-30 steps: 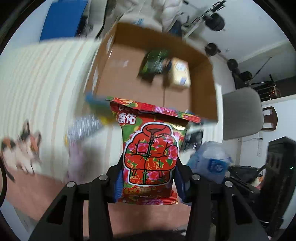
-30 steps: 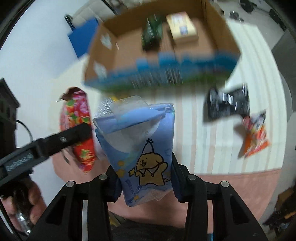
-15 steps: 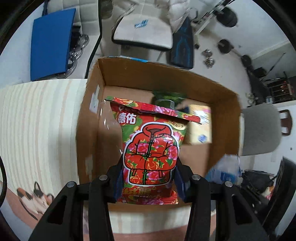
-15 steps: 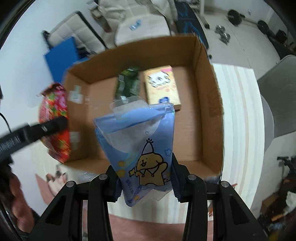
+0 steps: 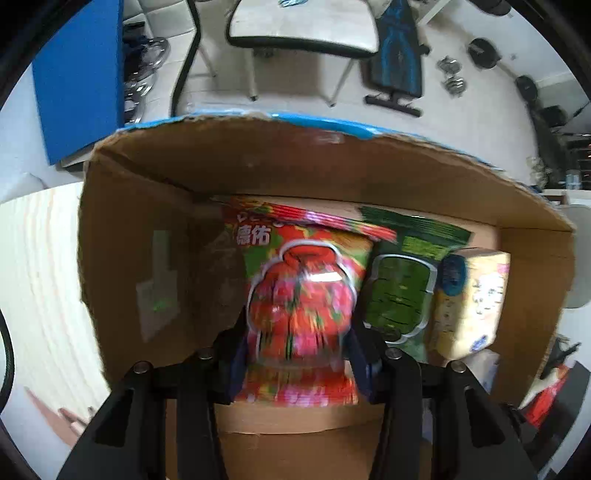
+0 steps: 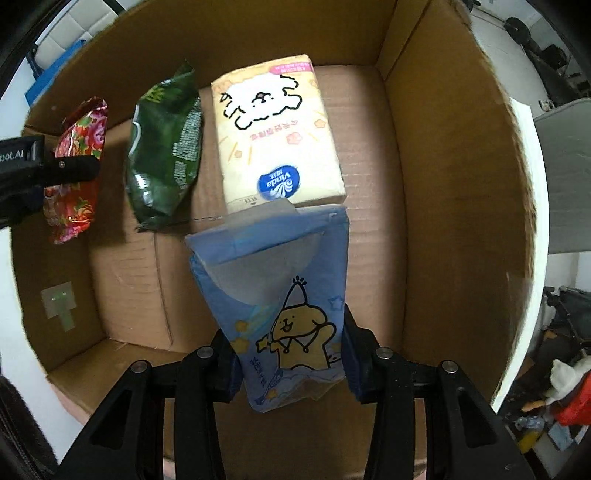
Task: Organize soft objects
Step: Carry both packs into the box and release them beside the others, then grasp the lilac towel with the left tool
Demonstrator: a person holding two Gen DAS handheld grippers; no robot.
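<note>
My left gripper [image 5: 297, 354] is shut on a red flowered snack bag [image 5: 299, 295] and holds it inside the cardboard box [image 5: 258, 162], left of a green snack bag [image 5: 399, 288] and a yellow tissue pack [image 5: 472, 291]. My right gripper [image 6: 291, 362] is shut on a blue tissue pack [image 6: 280, 295] with a cartoon dog, held over the box floor [image 6: 369, 258], just in front of the yellow tissue pack [image 6: 273, 129]. The green bag [image 6: 166, 147], the red bag [image 6: 77, 170] and the left gripper [image 6: 37, 166] show at the left in the right wrist view.
The box stands on a striped cloth [image 5: 33, 280] on the table. Beyond its far wall are a chair [image 5: 303, 26], a blue panel [image 5: 77, 70] and weights on the floor. A grey chair [image 6: 565, 177] is to the right.
Both grippers have moved forward and down with their packs, from above the table into the box. The red bag now hangs next to the green bag.
</note>
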